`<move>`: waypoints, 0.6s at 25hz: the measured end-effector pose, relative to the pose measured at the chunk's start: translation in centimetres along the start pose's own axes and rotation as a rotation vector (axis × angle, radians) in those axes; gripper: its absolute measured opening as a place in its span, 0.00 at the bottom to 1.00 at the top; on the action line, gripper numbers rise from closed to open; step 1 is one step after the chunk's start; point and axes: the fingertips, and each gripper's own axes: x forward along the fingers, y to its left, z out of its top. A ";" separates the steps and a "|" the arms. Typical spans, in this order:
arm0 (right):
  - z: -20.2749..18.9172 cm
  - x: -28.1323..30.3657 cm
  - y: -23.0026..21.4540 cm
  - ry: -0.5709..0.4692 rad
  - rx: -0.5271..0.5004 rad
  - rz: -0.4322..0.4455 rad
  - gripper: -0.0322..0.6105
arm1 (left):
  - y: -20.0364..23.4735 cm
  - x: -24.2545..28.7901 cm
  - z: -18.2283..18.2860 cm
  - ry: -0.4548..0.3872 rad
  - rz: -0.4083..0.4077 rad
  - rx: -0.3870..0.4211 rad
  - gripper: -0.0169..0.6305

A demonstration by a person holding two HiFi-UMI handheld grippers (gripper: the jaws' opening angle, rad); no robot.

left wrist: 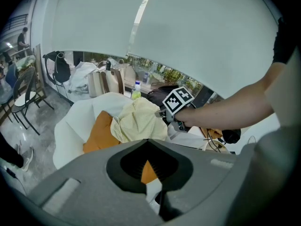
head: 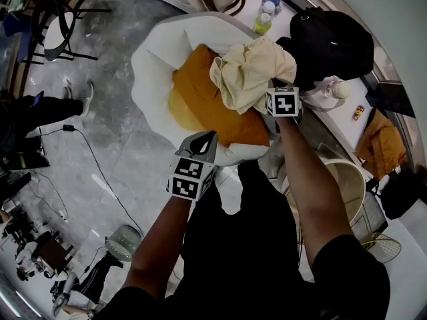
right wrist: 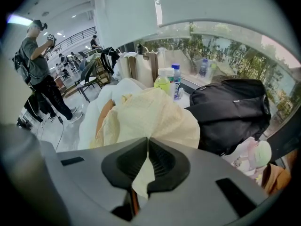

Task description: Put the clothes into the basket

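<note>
A pale yellow garment (head: 250, 69) (left wrist: 138, 121) (right wrist: 150, 117) lies bunched on an orange garment (head: 200, 92) (left wrist: 99, 131) spread over a white beanbag seat (head: 153, 52). My right gripper (head: 270, 85) (right wrist: 148, 140) (left wrist: 160, 112) is shut on a fold of the yellow garment, which shows pinched between its pads. My left gripper (head: 208, 139) (left wrist: 148, 141) hovers over the seat's near edge beside the orange garment, its jaw tips together and nothing held. A round cream basket (head: 360, 179) stands to the right, partly hidden by my right arm.
A black backpack (head: 333, 39) (right wrist: 230, 112) and two bottles (head: 267, 12) (right wrist: 168, 81) sit on the ledge behind the seat. Tote bags (left wrist: 108, 81) stand further back. Cables (head: 93, 159) trail over the grey floor at left. A person (right wrist: 37, 65) stands in the distance.
</note>
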 end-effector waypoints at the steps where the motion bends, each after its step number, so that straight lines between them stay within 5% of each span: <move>1: 0.0 -0.3 0.0 -0.001 0.003 0.001 0.09 | 0.0 -0.2 0.1 -0.003 -0.002 0.002 0.02; 15: 2.6 -6.9 3.3 -0.081 0.041 0.060 0.08 | 0.2 -4.7 3.4 -0.083 -0.015 0.037 0.02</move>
